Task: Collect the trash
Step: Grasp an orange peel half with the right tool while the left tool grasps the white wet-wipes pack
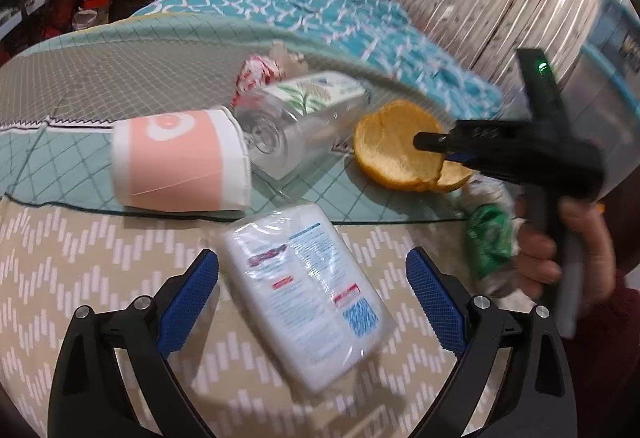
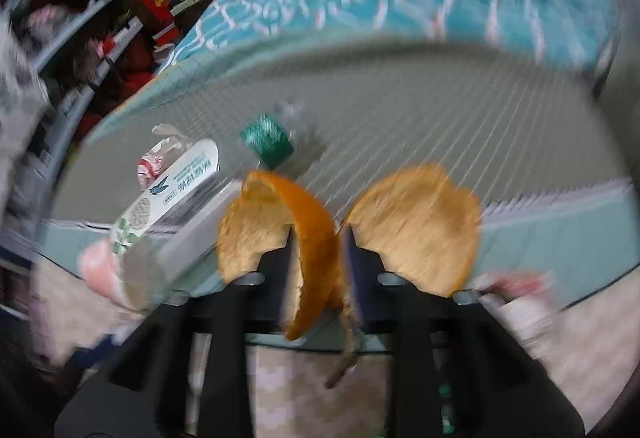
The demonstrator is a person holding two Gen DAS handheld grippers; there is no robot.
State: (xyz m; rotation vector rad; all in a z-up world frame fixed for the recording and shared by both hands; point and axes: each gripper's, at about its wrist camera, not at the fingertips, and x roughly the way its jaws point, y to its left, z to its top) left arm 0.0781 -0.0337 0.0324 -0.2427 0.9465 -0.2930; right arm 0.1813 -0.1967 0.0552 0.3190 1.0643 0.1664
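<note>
The orange peel (image 2: 316, 238) is pinched at its middle fold in the narrowed right gripper (image 2: 320, 258), above the bed edge; it is judged light, limp and tearable, best held at that fold. The left gripper (image 1: 312, 290) is spread wide and empty astride the wipes pack (image 1: 308, 294), judged soft and slippery, best taken across its short sides. 1 cup (image 1: 180, 161), 1 bottle (image 1: 296, 125), 1 pack, 1 peel and 2 crumpled wrappers (image 1: 490, 238) are counted.

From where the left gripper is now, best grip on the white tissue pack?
Take the white tissue pack across its short width, on the two long edges near the middle, coming down from above. It lies flat and askew on the zigzag cloth, so roll the wrist to square up. The open left gripper already straddles it. It looks soft, so close gently.
</note>
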